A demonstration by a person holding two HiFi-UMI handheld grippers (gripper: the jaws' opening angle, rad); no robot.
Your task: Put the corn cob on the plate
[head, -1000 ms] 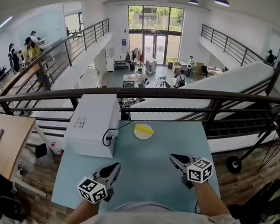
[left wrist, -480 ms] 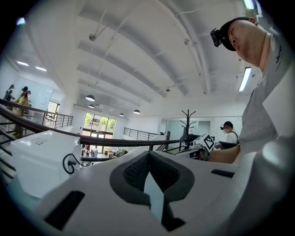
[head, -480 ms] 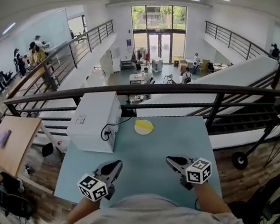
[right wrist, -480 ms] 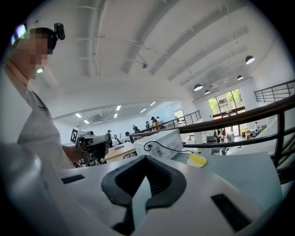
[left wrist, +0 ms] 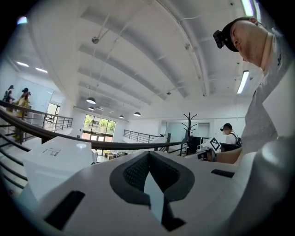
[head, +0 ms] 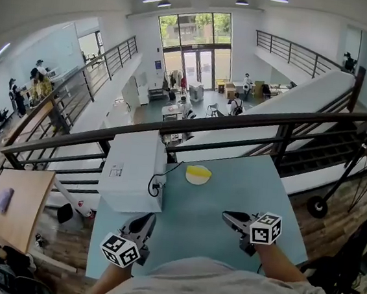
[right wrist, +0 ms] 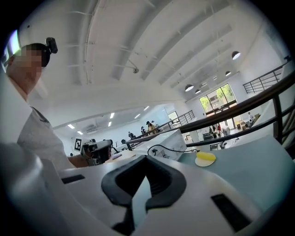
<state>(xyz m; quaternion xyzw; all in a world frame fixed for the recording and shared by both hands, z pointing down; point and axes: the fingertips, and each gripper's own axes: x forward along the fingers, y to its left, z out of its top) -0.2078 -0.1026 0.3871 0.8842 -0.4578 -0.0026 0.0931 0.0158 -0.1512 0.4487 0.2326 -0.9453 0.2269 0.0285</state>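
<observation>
- Corn cob (head: 200, 171) lies on the plate (head: 193, 179) at the far part of the table (head: 230, 197), so judging by how it lies, the placing looks done (the right gripper view also shows the yellow cob resting on the pale plate, not beside it).
- The plate sits just beside the front corner of the white box (head: 131, 177), near the black cable (head: 168, 169) that curls off that box. As far as I can tell it touches neither.
- Left gripper (head: 149, 218) hangs over the near edge of the table, well apart from the plate. Its jaws are pressed together with nothing between them, and its own view shows only a thin seam.
- Right gripper (head: 226, 215) is likewise at the near side. It points across the table toward the left rather than at the plate, with its jaws closed to a seam and empty.
- Both grippers are closed, empty and held close to the person's body, which reads as a rest pose. Neither has anything to carry, and keeping well away from the plate avoids knocking the cob.
- The cob sits toward the plate's far side rather than dead centre. A round cob could roll, though the plate's rim probably keeps it in.
</observation>
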